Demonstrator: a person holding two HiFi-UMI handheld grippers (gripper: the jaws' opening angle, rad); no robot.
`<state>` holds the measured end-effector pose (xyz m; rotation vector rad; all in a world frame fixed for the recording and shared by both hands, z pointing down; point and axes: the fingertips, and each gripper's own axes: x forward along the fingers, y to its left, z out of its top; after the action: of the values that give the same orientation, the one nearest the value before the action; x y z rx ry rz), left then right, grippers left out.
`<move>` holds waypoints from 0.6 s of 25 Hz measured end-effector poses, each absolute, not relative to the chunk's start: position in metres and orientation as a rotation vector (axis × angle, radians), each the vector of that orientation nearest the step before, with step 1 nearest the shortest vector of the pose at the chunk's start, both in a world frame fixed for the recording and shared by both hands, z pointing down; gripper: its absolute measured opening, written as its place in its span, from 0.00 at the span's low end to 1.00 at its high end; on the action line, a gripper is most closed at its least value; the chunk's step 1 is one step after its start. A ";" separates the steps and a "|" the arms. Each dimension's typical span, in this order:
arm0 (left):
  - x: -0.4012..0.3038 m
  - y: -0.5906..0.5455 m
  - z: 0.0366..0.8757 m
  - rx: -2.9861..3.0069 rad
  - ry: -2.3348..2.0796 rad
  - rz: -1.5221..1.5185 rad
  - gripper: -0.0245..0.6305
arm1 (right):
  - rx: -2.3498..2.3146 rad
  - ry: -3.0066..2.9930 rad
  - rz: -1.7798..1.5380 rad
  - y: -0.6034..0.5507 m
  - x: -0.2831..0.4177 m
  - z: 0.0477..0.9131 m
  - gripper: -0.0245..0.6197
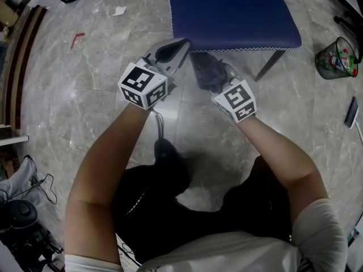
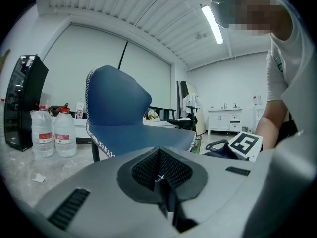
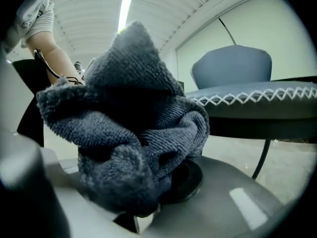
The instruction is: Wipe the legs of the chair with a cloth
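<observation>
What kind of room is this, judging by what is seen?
Probably an office or workroom: a chair on a stone-tile floor, a mesh bin beside it, and a white sink cabinet at the far wall.

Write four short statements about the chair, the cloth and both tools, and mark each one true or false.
1. The right tool is shut on a dark grey cloth. True.
2. The left tool holds a second cloth. False: its jaws are together with nothing between them.
3. The chair has a red seat. False: the seat is blue.
4. A bin stands on the floor near the chair. True.
</observation>
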<state>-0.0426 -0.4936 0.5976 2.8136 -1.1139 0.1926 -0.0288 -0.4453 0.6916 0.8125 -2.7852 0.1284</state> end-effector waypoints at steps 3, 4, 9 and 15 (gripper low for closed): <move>-0.043 -0.494 0.598 2.806 -1.129 0.190 0.05 | 0.791 -2.800 0.118 -0.439 -0.029 0.682 0.12; -0.043 -0.494 0.598 2.804 -1.134 0.187 0.05 | 0.788 -2.804 0.116 -0.437 -0.029 0.679 0.12; -0.041 -0.493 0.599 2.804 -1.147 0.195 0.05 | 0.796 -2.822 0.118 -0.435 -0.023 0.667 0.11; -0.040 -0.492 0.599 2.807 -1.153 0.209 0.05 | 0.801 -2.835 0.096 -0.431 -0.022 0.657 0.11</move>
<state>-0.0404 -0.4924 0.5993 2.8073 -1.1529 0.2091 -0.0219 -0.4312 0.6568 0.8009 -2.8345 0.0958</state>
